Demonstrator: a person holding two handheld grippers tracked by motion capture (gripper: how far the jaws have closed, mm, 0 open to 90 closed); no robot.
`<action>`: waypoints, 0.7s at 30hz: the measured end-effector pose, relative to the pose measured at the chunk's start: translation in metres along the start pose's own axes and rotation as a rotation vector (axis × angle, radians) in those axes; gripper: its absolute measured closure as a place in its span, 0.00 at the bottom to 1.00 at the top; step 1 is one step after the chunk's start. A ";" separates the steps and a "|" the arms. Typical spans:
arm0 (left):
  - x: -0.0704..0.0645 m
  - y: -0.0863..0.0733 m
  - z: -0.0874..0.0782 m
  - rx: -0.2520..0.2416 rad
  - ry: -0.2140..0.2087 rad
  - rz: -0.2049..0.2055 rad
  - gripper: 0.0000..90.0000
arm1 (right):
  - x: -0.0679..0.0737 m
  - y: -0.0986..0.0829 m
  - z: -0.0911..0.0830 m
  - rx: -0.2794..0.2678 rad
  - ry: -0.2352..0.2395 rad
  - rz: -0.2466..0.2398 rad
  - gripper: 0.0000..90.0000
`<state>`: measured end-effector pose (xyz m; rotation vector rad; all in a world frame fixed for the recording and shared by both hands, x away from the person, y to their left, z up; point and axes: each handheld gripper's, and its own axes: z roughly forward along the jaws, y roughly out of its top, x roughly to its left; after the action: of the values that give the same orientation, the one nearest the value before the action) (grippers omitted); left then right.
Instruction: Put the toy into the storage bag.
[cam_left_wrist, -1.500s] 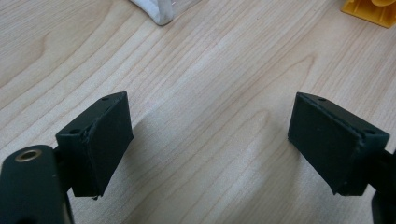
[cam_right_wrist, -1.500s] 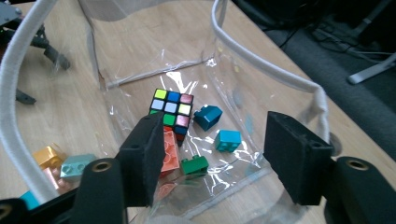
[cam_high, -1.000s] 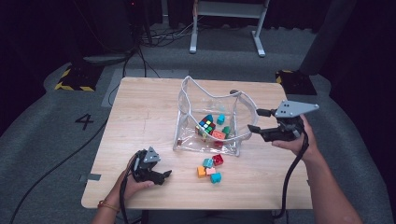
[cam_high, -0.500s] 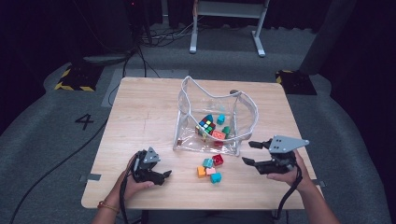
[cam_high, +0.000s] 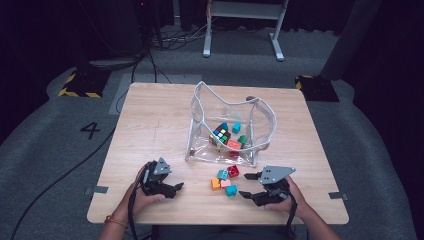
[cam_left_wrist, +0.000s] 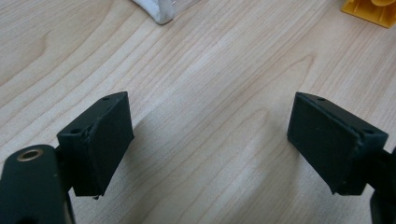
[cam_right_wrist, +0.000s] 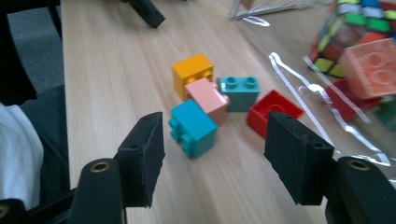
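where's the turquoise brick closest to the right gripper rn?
The turquoise brick lies on the table just ahead of the open right hand-held gripper, nearest of the loose cluster, touching the pink brick, in front of the clear bag.

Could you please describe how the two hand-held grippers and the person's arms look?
Both the left gripper and the right gripper are black, each with two flat rectangular jaws faced with dark pads and a grey three-cornered plate on top. A black cable trails from each. The left wrist wears a gold-coloured bangle.
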<state>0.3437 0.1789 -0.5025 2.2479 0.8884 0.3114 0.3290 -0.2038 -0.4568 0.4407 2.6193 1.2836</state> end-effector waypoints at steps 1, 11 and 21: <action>0.000 0.000 0.000 0.000 -0.001 0.000 0.16 | 0.004 -0.002 0.008 0.019 0.003 -0.003 0.42; 0.000 0.000 0.000 -0.002 -0.005 0.000 0.16 | 0.006 -0.006 0.042 0.060 0.006 0.004 0.40; 0.000 0.000 0.000 0.000 -0.006 0.002 0.16 | 0.009 -0.007 0.053 0.115 0.027 -0.040 0.63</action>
<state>0.3440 0.1790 -0.5026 2.2486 0.8834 0.3051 0.3351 -0.1659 -0.4946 0.3893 2.7201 1.1389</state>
